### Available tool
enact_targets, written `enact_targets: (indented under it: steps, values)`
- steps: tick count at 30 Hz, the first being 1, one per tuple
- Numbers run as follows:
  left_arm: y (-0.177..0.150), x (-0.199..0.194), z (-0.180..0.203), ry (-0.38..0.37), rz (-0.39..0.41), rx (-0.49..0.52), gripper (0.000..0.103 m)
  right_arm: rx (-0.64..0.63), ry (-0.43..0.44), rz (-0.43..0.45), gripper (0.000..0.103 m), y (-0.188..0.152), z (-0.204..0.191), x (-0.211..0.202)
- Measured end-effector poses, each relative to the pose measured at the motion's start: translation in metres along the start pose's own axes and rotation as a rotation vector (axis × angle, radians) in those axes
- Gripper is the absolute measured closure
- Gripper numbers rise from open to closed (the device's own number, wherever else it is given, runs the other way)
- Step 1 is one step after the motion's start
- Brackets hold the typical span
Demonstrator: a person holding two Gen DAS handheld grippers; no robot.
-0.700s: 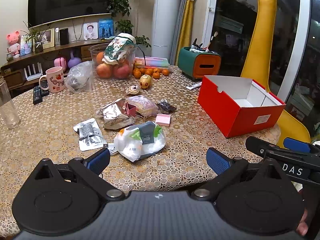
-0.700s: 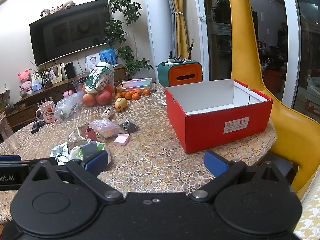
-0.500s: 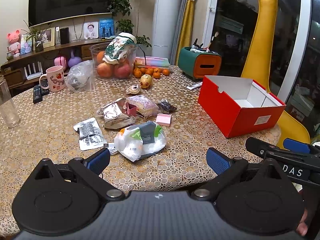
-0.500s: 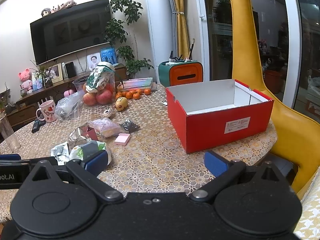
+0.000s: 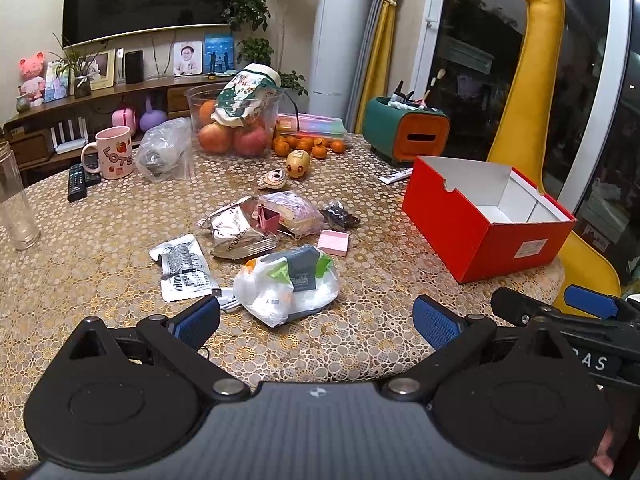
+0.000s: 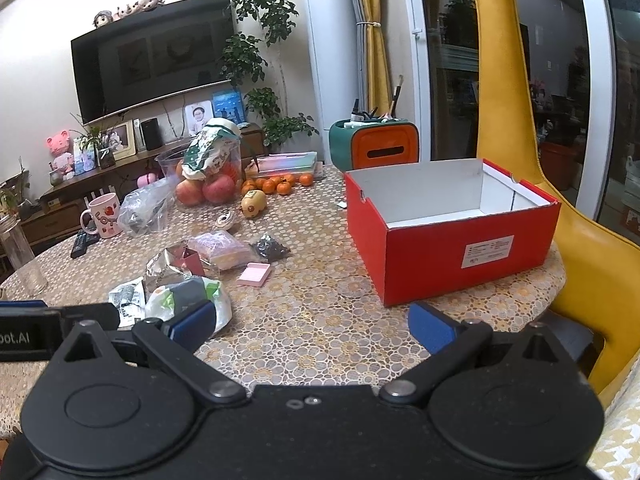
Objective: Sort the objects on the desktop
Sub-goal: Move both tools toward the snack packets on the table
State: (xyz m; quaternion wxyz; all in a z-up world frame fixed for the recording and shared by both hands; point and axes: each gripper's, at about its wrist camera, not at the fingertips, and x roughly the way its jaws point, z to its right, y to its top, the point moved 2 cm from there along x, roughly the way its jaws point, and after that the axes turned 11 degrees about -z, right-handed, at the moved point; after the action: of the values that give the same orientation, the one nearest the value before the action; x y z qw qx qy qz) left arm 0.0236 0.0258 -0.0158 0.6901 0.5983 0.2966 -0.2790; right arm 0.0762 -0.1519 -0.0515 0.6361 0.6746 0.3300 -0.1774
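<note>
Red cardboard box (image 6: 452,240) sits open-topped at the table's right edge, white inside. The right wrist view only catches its inner walls, while the left wrist view looks down onto a bare white floor, so nothing's in it as far as I can see. The left view also shows the white cable plug (image 5: 224,295) and barcode packet (image 5: 182,266), which the right view mostly hides.

Both grippers hover low over the lace-pattern tablecloth (image 5: 100,248) holding nothing: left gripper (image 5: 316,318) has its blue ribbed pads spread wide, right gripper (image 6: 310,322) likewise.

The clutter is mid-table: crinkly white plastic bag (image 5: 288,282), silver foil pouch (image 5: 236,230), flat pink box (image 5: 334,242), all well apart from the red box. Further back, a clear bowl (image 5: 232,120) holds apples and oranges.
</note>
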Motion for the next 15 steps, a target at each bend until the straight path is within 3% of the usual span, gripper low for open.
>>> enact_targets:
  steps: [15]
  values:
    - [0.004,0.026,-0.028,0.022,-0.023,-0.033,0.0,-0.06,0.028,-0.013,0.001,0.001,-0.013,0.02]
